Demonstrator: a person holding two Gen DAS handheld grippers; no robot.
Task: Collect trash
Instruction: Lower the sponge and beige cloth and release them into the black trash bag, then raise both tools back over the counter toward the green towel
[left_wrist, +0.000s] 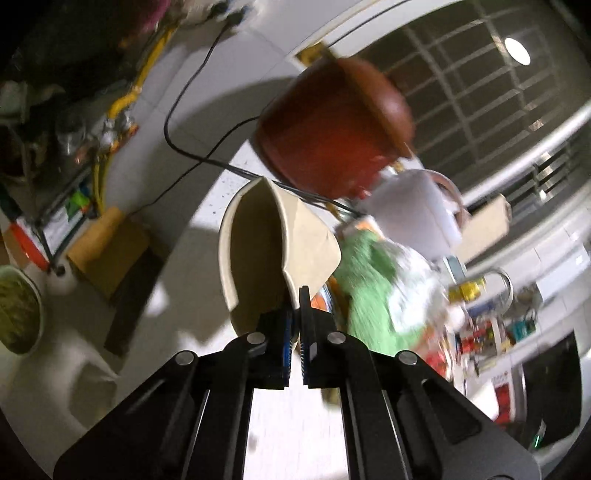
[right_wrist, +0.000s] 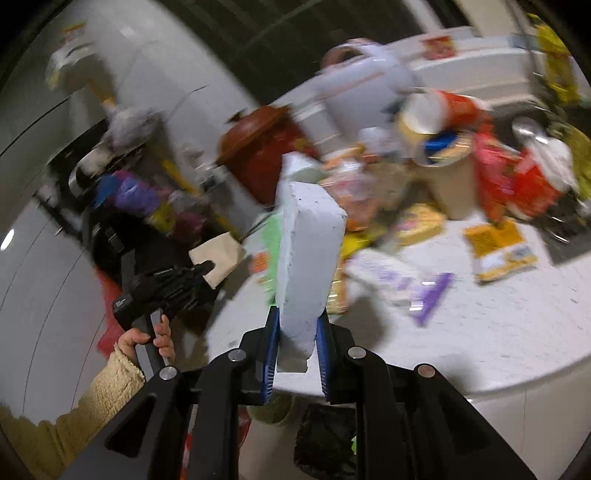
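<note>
My left gripper (left_wrist: 295, 308) is shut on the edge of a crushed beige paper cup (left_wrist: 258, 254), which it holds up off the white counter (left_wrist: 295, 424). The right wrist view shows the same gripper (right_wrist: 205, 269) at the left with the cup (right_wrist: 219, 256) in it, and a hand (right_wrist: 147, 339) in a knitted sleeve around its handle. My right gripper (right_wrist: 297, 332) is shut on a white foam block (right_wrist: 310, 254) that stands upright between its blue pads (right_wrist: 272, 354), above the counter's (right_wrist: 498, 339) near edge.
A red-brown lidded pot (left_wrist: 332, 125) and a white kettle (left_wrist: 413, 210) stand behind the cup, with a green bag (left_wrist: 365, 288) beside them. Wrappers lie over the counter: a yellow packet (right_wrist: 498, 247), a purple one (right_wrist: 432, 295), and a beige tub (right_wrist: 450, 184) stuffed with rubbish. A black bag (right_wrist: 325, 443) sits below the edge.
</note>
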